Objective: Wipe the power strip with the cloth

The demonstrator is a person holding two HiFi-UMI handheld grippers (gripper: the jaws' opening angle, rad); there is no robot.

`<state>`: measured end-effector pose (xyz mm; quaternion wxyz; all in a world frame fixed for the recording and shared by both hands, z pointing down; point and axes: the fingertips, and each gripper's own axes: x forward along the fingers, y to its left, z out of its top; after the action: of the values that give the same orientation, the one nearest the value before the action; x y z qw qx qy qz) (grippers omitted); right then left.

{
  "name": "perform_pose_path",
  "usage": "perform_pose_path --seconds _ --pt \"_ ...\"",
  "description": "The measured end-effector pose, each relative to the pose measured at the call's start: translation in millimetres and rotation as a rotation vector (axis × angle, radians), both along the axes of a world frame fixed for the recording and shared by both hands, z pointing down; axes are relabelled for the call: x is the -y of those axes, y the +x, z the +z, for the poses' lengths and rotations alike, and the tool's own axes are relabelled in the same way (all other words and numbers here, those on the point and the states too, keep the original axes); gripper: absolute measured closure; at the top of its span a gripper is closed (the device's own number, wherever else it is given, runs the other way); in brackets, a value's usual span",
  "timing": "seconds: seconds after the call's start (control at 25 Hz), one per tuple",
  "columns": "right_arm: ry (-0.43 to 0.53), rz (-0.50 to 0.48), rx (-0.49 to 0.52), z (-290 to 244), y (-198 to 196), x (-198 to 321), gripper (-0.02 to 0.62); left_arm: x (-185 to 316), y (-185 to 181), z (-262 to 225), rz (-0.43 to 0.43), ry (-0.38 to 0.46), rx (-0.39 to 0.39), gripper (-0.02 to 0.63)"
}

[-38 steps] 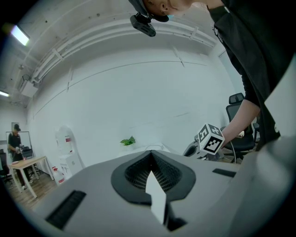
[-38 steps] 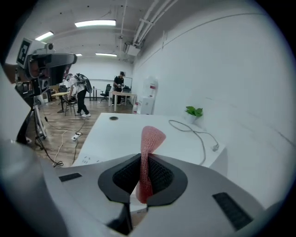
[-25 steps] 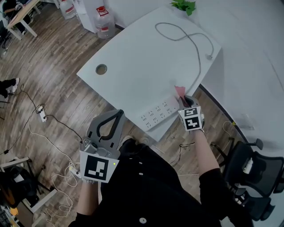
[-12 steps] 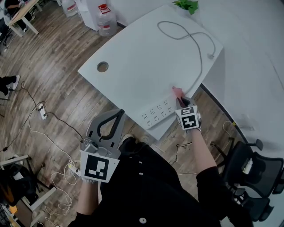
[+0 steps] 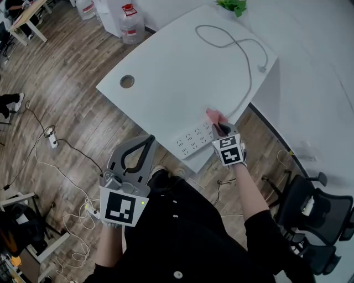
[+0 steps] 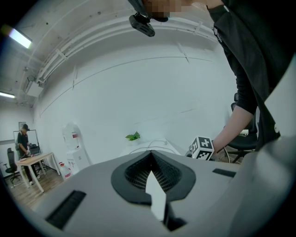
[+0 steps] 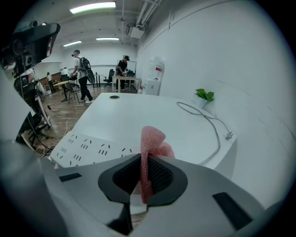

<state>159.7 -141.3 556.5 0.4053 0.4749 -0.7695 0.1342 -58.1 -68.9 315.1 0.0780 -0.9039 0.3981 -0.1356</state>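
A white power strip (image 5: pixel 194 139) lies along the near edge of the white table (image 5: pixel 166 72), its grey cable (image 5: pixel 243 55) looping toward the far corner. My right gripper (image 5: pixel 218 125) is shut on a pink cloth (image 5: pixel 214 116), which rests at the strip's right end. In the right gripper view the pink cloth (image 7: pixel 150 152) stands pinched between the jaws, with the power strip (image 7: pixel 92 149) to its left. My left gripper (image 5: pixel 138 150) hangs off the table over the floor; the left gripper (image 6: pixel 150 159) has its jaws together with nothing in them.
A round cable hole (image 5: pixel 127 81) sits in the table's left part and a small green plant (image 5: pixel 232 5) at its far corner. Water jugs (image 5: pixel 130 25) stand on the wood floor. Black office chairs (image 5: pixel 315 215) are at the right. Loose cables (image 5: pixel 55 143) lie on the floor.
My right gripper has moved left along the table edge with the pink cloth, from beyond the strip's right end onto that end. The left gripper has stayed put.
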Motion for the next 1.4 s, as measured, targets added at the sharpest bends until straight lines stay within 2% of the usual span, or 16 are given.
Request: perform_pose_path --seconds 0.32,0.56,0.84,1.16,1.4 --pt "-0.017 -0.109 0.043 0.2 -48.7 -21.7 0.538 -0.8 3.0 -0.7 0.006 0.001 -0.007 0.595" --pt "-0.028 -0.292 0.029 -0.2 -99.1 -47.7 0.538 -1.3 3.8 -2.7 0.009 0.011 -0.010 0.595" --pt "-0.045 -0.413 0.062 1.0 -144.6 -72.7 0.538 -3.1 1.3 -1.8 -0.001 0.009 -0.013 0.595" --pt "-0.066 -0.494 0.087 2.0 -177.3 -93.3 0.538 -2.6 -4.7 -2.3 -0.013 0.008 -0.015 0.595" --pt "-0.060 -0.452 0.109 -1.9 -178.4 -89.5 0.538 -1.0 -9.6 -0.9 -0.012 0.010 -0.007 0.595"
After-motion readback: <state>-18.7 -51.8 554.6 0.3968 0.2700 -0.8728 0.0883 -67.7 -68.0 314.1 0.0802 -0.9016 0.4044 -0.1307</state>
